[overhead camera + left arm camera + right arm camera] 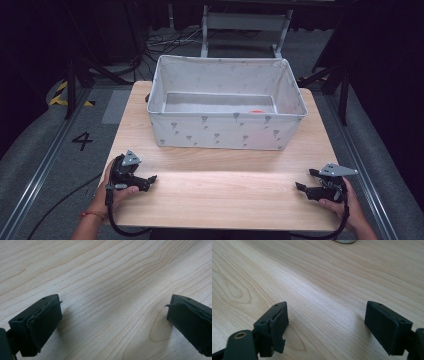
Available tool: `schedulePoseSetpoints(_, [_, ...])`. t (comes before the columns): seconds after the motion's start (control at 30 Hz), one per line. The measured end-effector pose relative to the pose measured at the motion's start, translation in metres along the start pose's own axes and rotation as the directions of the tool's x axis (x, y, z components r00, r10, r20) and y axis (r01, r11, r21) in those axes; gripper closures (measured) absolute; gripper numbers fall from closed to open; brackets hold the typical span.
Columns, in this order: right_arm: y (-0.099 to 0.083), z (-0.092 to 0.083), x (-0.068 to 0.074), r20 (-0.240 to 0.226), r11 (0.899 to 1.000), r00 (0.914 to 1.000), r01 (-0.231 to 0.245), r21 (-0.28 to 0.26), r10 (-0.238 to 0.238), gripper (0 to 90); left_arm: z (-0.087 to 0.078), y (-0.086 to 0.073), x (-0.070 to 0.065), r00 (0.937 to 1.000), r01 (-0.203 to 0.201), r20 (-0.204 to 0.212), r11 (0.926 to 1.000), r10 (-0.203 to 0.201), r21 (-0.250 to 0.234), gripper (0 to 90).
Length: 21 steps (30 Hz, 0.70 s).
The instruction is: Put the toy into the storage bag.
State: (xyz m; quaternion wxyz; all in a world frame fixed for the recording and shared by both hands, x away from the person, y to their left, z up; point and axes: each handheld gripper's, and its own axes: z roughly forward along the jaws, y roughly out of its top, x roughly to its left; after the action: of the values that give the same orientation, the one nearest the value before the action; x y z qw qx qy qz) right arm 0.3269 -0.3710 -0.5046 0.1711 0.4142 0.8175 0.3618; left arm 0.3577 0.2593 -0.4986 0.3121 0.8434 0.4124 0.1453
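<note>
Item: pale wooden tabletop, grain running lengthwise, standing on grey floor marked with a black "4". I am holding my left gripper and right gripper low at its near corners, jaws gaping, nothing between. White patterned fabric bin is sitting at the far edge, well apart

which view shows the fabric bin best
The high view: the whole grey fabric bin stands at the table's far side, its inside visible with a small orange thing in it. The right gripper view catches a sliver; the left gripper view shows bare wood.
</note>
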Motion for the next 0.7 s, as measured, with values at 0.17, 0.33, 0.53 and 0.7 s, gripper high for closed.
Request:
schedulePoseSetpoints(0.17, [0.0001, 0.0003, -0.0004, 0.008, 1.0, 1.0, -0.004, 0.004, 0.004, 17.2, -0.0003, -0.0004, -0.0012, 0.9999, 0.011, -0.005, 0.9999, -0.011, 0.001, 0.3])
schedulePoseSetpoints(0.33, [0.0, 0.0003, -0.0002, 0.011, 1.0, 0.9999, -0.01, 0.005, 0.01, 17.0, 0.0, -0.0002, -0.0008, 0.9999, 0.011, -0.003, 0.9999, -0.011, -0.001, 0.2])
schedulePoseSetpoints(0.53, [0.0, 0.0005, -0.0001, 0.026, 1.0, 0.9994, -0.021, 0.011, 0.021, 14.3, 0.0, -0.0001, -0.0007, 1.0, 0.009, -0.004, 1.0, -0.009, 0.0, 0.2])
schedulePoseSetpoints(0.7, [0.0002, 0.0009, 0.0002, 0.04, 0.999, 0.9987, -0.031, 0.015, 0.03, 11.5, 0.0, -0.0002, -0.0008, 0.9999, 0.011, -0.003, 0.9999, -0.011, 0.0, 0.2])
